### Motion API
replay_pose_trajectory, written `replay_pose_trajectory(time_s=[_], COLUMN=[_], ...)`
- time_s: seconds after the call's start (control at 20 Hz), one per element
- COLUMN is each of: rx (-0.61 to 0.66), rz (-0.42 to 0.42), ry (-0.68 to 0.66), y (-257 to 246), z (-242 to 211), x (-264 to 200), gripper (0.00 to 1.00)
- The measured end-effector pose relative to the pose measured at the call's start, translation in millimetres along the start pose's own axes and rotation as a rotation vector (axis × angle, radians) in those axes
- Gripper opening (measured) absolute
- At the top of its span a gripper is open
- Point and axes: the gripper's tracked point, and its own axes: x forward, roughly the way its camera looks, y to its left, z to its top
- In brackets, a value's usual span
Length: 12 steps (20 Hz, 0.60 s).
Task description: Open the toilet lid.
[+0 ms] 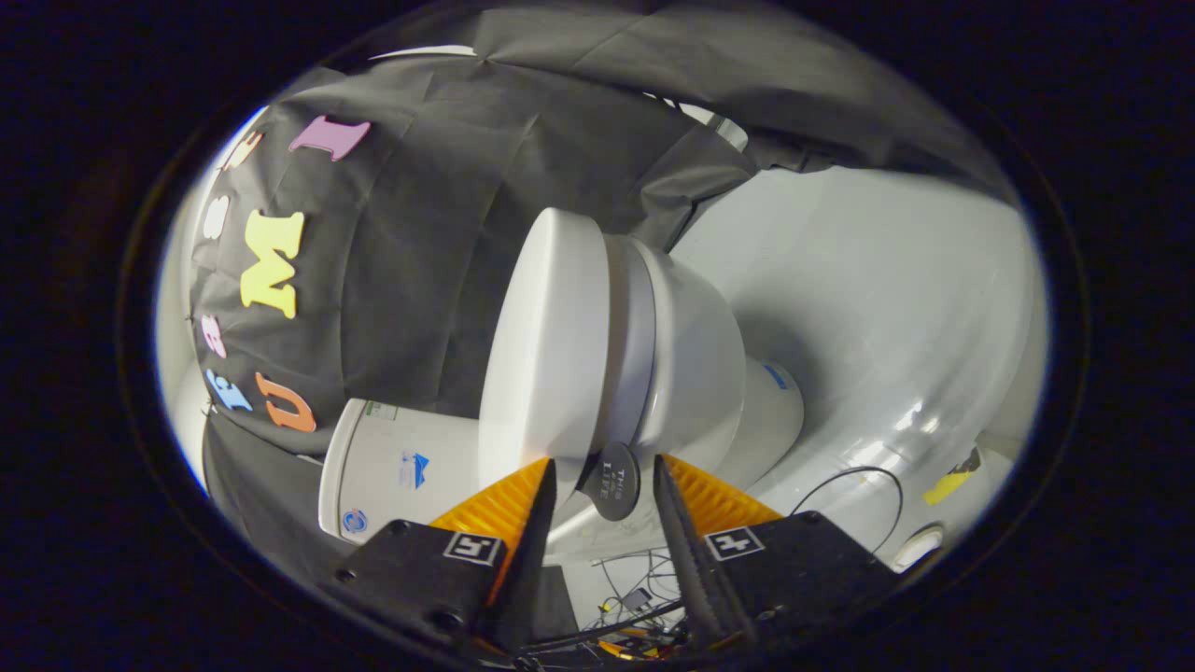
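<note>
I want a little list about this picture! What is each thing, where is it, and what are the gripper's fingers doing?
Main thing: white ceramic toilet
Lid: white plastic toilet lid, closed on the seat
Tank: white toilet tank, beside the lid
Tag: round black handle tag at the lid's front edge, between the fingertips
Gripper: open, fingers either side of the tag, not pressing
Floor: pale grey floor

I've got the toilet (691,355) rolled sideways in my view, a glossy white bowl narrowing to a pedestal on the pale floor. The white toilet lid (546,345) is down, lying flat over the seat with only a thin seam between them. A round dark tab (613,481) hangs off the lid's front rim, just ahead of my fingers.
</note>
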Motion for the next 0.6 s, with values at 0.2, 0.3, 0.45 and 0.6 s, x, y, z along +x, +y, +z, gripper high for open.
replay_pose_trajectory(time_s=[0.2,0.3,0.45,0.6], rx=[0.003,0.038,0.067,0.049], rz=[-0.005,-0.008,0.011,-0.02], ry=[0.024,0.02,0.024,0.015], y=[-8,-10,-12,-14], z=[-2,4,7,8], x=[5,-1,-3,-2], gripper=[0.36,0.28,0.16,0.09])
